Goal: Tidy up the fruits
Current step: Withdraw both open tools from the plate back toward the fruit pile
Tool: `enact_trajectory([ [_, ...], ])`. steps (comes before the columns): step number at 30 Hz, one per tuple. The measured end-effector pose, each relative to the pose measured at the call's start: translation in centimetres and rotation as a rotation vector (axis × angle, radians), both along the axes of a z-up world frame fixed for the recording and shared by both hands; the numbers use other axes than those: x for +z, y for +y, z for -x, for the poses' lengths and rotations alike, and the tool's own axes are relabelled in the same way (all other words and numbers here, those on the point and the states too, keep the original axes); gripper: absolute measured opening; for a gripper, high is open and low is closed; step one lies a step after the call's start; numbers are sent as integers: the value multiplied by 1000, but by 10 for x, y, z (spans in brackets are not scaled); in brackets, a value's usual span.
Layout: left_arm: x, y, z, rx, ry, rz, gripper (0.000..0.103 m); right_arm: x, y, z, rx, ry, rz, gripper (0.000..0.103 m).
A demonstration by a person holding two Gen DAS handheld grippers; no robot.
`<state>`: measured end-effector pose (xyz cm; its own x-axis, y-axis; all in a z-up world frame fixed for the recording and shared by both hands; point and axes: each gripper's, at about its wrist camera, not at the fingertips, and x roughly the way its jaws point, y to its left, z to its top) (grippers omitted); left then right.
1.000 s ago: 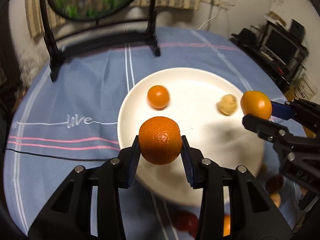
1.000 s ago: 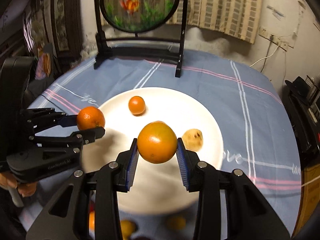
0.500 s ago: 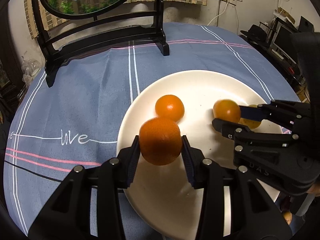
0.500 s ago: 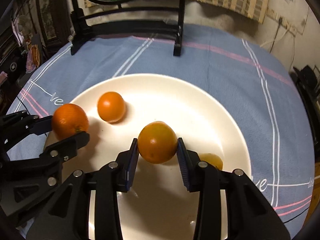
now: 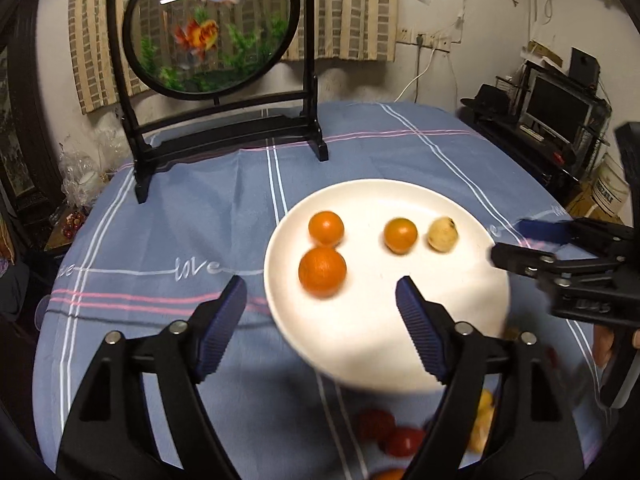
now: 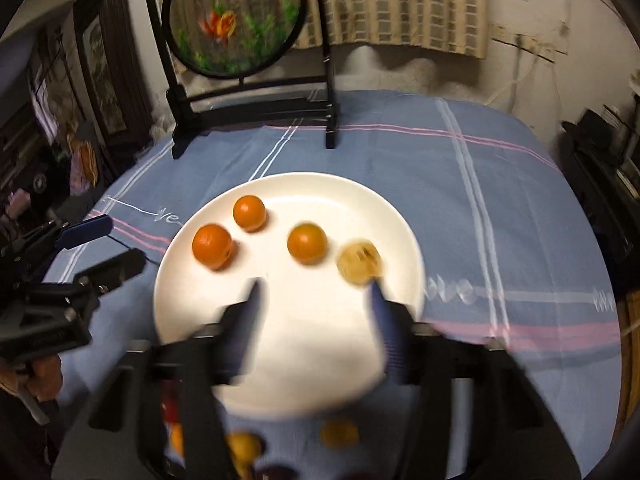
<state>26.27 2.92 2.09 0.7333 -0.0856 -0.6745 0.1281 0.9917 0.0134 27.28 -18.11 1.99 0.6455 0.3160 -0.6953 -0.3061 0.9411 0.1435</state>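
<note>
A white plate (image 5: 452,352) (image 6: 280,360) on the blue tablecloth holds three oranges and a pale round fruit (image 5: 442,233) (image 6: 359,261). The largest orange (image 5: 322,271) (image 6: 212,246) lies at the plate's left, a smaller orange (image 5: 326,228) (image 6: 249,212) behind it, and another orange (image 5: 400,235) (image 6: 307,242) in the middle. My left gripper (image 5: 320,300) is open and empty above the plate's near edge. My right gripper (image 6: 314,292) is open and empty, blurred, over the plate's near side; it shows at the right of the left wrist view (image 5: 516,242).
Loose red fruits (image 5: 390,432) and yellow-orange fruits (image 5: 482,420) (image 6: 339,433) lie on the cloth in front of the plate. A round goldfish screen on a black stand (image 5: 224,132) (image 6: 256,108) stands at the table's back. Furniture and a monitor (image 5: 556,108) are beyond the right edge.
Both grippers have opened and let their oranges go onto the plate, then drawn back and up from it. The two released oranges now rest on the plate.
</note>
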Motion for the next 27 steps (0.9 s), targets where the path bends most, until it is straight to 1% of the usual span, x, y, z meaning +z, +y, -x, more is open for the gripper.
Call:
enact_trajectory([
  [2,1,-3,23,-4,-19,-20,83,-1,-11,20,-5,-3,-15,72],
  [5,0,-6,52,-23,-28,-32,87,-13,-28,58,-35,15,-14,72],
  [9,-5,-2,84,-23,-24,4,90,-26,-43,97,-68,43,-36,72],
  [11,-12,4,98,-13,-7,24,90,-31,-51,113,-79,54,-67,72],
  [13,-18,6,108,-11,13,32,90,-37,-55,128,-92,60,-63,72],
  [16,-33,6,123,0,47,17,90,-45,-56,146,-95,73,-49,72],
  [19,-45,11,135,3,83,41,90,-52,-59,160,-88,90,-62,73],
  [20,-48,11,140,5,89,47,90,-55,-59,163,-90,97,-65,76],
  [23,-55,13,152,-1,111,67,90,-60,-59,169,-87,109,-74,77],
  [27,-63,7,166,-36,126,68,90,-63,-58,172,-86,114,-87,77],
])
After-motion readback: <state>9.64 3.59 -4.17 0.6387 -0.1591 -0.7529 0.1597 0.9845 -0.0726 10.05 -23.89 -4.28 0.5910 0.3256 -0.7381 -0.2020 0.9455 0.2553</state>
